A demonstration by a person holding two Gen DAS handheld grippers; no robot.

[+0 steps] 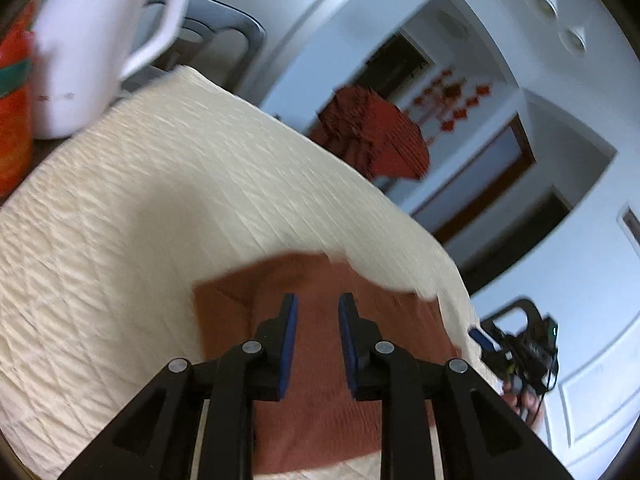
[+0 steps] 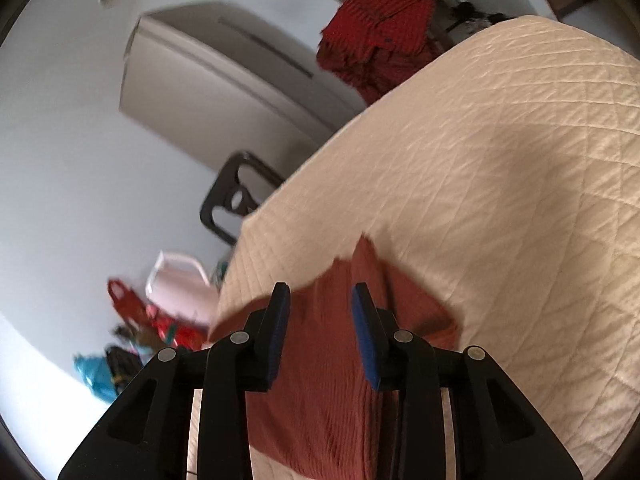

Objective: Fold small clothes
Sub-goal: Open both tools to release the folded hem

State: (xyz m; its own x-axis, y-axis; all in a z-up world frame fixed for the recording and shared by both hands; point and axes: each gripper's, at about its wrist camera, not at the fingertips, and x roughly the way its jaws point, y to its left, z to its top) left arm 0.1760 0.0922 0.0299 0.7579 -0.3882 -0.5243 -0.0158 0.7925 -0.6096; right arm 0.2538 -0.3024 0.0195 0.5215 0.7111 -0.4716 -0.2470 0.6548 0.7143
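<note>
Both the left gripper [image 1: 316, 304] and right gripper [image 2: 321, 294] stand parted, gripping nothing, over the folded rust-brown ribbed cloth [image 1: 320, 400] on the near cream quilted bedspread [image 1: 140, 220]. A white plastic jug [image 1: 92, 52] stands far left; its contents are hidden.

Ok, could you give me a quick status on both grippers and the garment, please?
Left gripper open, right gripper open, both above the rust-brown garment. Garment flat on the cream quilt, released. Nothing in the way.
</note>
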